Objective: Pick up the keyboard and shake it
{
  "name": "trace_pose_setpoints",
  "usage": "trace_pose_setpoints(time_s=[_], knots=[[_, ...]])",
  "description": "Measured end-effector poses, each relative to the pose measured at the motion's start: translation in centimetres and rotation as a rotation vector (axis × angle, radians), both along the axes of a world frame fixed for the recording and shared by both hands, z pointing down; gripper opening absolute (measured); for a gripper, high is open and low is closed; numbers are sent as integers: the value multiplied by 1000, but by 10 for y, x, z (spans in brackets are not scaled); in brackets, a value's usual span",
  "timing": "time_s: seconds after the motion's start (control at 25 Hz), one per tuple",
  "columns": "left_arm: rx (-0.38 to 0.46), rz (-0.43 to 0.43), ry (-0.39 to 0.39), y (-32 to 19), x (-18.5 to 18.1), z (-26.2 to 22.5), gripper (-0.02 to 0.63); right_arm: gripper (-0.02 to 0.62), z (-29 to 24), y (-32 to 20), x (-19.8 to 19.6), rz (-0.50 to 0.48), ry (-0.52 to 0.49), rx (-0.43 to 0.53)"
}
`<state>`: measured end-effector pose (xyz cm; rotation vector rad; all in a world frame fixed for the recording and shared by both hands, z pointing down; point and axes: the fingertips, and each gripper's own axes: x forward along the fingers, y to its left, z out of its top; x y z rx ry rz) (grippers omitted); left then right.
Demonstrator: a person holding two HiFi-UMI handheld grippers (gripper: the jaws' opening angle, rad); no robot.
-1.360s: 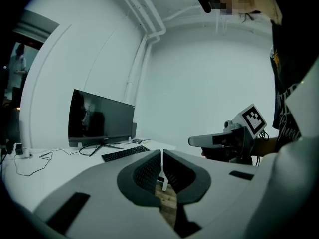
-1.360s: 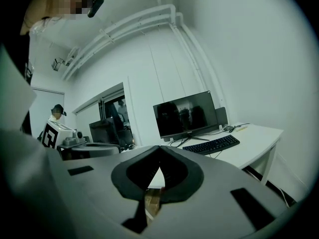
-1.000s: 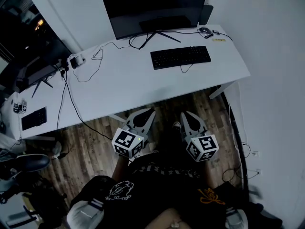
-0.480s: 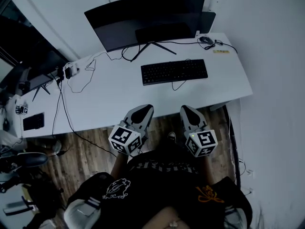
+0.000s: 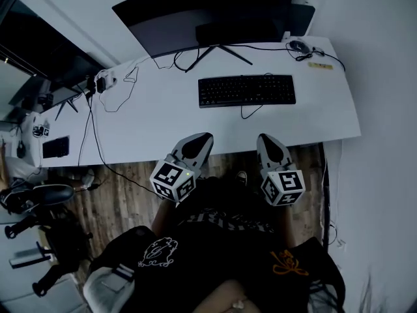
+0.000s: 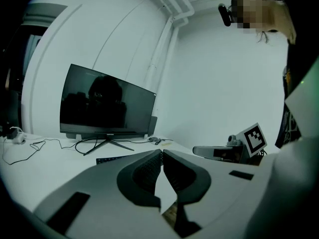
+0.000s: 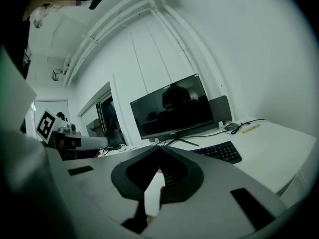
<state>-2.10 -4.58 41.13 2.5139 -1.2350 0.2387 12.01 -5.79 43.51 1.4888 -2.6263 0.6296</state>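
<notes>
Keyboard (image 5: 247,90) lying flat on white surface (image 5: 163,126), before monitor (image 5: 202,12) — untouched. Left hand-held gripper (image 5: 199,141) and right hand-held gripper (image 5: 267,140) (both clenched, empty) hovering near surface edge.

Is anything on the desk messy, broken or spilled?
Nothing looks broken or spilled. The keyboard lies flat and straight on the desk in front of the monitor. The only untidy bit is the loose cables looping at the desk's left, with one trailing over the front edge.
</notes>
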Motion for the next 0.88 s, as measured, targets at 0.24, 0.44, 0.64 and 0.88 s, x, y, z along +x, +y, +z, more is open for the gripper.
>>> trace_pose_setpoints(time_s=[0.24, 0.44, 0.64, 0.88], knots=[[-31, -27, -19, -10, -12, 9, 29, 14, 15, -18, 2, 2, -24, -36], [-50, -35, -27, -33, -27, 15, 31, 14, 24, -41, 5, 43, -23, -70], [-53, -12, -20, -75, -33, 28, 31, 14, 37, -76, 24, 120, 17, -89], [-79, 16, -20, -133, -39, 47, 31, 43, 61, -123, 42, 141, 122, -112]])
